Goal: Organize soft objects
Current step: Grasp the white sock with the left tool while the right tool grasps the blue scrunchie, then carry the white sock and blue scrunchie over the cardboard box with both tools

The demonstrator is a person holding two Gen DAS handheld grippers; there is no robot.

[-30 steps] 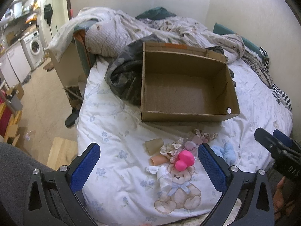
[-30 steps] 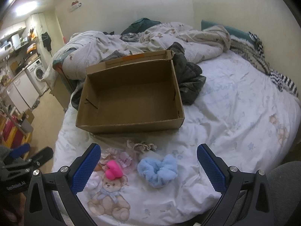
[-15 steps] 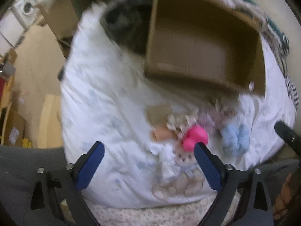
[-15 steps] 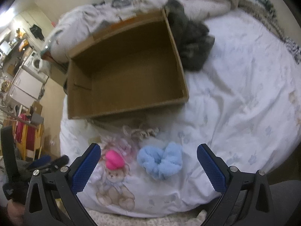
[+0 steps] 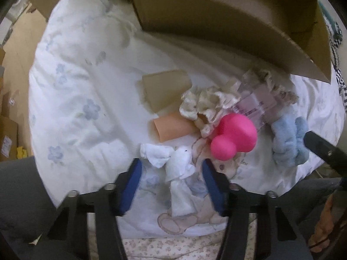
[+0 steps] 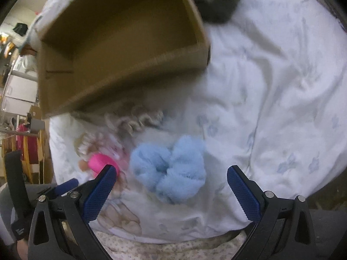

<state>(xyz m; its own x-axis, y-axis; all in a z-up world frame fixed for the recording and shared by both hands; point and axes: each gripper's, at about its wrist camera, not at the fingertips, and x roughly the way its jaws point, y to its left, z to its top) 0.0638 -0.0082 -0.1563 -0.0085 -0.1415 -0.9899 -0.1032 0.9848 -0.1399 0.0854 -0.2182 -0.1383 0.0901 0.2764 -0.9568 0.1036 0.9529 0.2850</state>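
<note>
A bed covered by a white duvet (image 5: pixel 71 99) printed with pale blue flowers and a teddy bear (image 5: pixel 184 221) serves as the surface; a tan floor and stacked cartons show at far left. An open cardboard box (image 5: pixel 216 17) sits at the far side. Near it lie a beige scrunchie (image 5: pixel 203 104), a pink rounded toy (image 5: pixel 234 138), a peach tube (image 5: pixel 171 127) and a blue fluffy scrunchie (image 6: pixel 171 169). The left gripper (image 5: pixel 172 171) has just been closing, its blue jaws narrowed around a white cloth piece (image 5: pixel 175 173), not yet pressing. The right gripper (image 6: pixel 171 173) stands wide over the blue scrunchie. A clear packet (image 5: pixel 256 106) carries a label, unreadable.
</note>
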